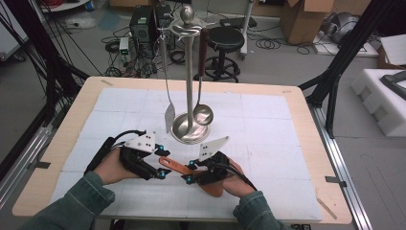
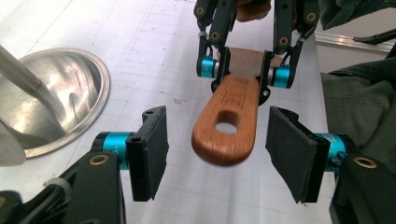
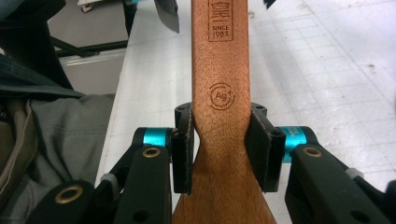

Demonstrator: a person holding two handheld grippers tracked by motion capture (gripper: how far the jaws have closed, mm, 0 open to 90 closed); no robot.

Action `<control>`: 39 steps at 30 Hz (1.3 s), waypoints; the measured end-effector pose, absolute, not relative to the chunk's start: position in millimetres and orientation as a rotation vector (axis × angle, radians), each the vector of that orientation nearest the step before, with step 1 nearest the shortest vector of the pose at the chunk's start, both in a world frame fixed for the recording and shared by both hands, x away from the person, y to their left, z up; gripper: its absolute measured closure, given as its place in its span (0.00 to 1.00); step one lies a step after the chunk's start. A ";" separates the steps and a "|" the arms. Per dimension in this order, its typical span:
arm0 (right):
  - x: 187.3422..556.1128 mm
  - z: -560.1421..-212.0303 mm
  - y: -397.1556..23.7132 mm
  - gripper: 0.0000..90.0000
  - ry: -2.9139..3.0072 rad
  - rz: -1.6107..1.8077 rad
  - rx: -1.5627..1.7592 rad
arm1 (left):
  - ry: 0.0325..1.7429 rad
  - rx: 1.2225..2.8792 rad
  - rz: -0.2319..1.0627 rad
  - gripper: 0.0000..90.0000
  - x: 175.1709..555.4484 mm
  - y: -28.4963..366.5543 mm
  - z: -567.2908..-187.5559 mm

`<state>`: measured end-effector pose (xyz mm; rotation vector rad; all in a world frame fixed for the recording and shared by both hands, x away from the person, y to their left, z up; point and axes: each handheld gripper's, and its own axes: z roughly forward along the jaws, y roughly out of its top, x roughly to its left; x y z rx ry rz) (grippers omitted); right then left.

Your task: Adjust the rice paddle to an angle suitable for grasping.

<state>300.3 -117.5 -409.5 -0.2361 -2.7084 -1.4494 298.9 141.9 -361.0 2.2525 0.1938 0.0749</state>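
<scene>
A wooden spatula (image 1: 173,166) is held just above the white mat near the table's front edge, its handle end with a hanging hole (image 2: 229,121) pointing left. My right gripper (image 1: 190,171) is shut on the spatula's narrow neck (image 3: 219,70), with both pads pressing the wood. My left gripper (image 1: 162,161) stands open around the handle end. In the left gripper view its pads (image 2: 152,149) sit on either side of the wood with a gap on each side. The spatula's blade (image 1: 213,188) is partly hidden under the right hand.
A steel utensil stand (image 1: 190,127) rises from the mat's middle, just beyond the grippers. A ladle (image 1: 203,114) and a metal turner (image 1: 169,117) hang from it. Its round base (image 2: 56,93) lies close to the left gripper. The table's front edge (image 1: 191,218) is near the forearms.
</scene>
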 end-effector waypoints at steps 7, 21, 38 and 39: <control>298.9 -403.8 -118.0 0.73 -2.709 -1.509 -0.270 | 0.202 2.237 0.063 0.46 298.1 137.7 -361.6; 295.6 -399.8 -114.9 0.73 -2.745 -1.535 -0.296 | 0.231 2.164 0.034 0.53 298.2 136.1 -361.2; 291.4 -398.7 -107.9 0.72 -2.765 -1.549 -0.285 | 0.241 2.137 0.018 0.64 299.0 134.4 -358.8; 291.2 -398.4 -108.3 0.71 -2.765 -1.540 -0.285 | 0.238 2.137 0.014 0.65 298.8 134.4 -358.6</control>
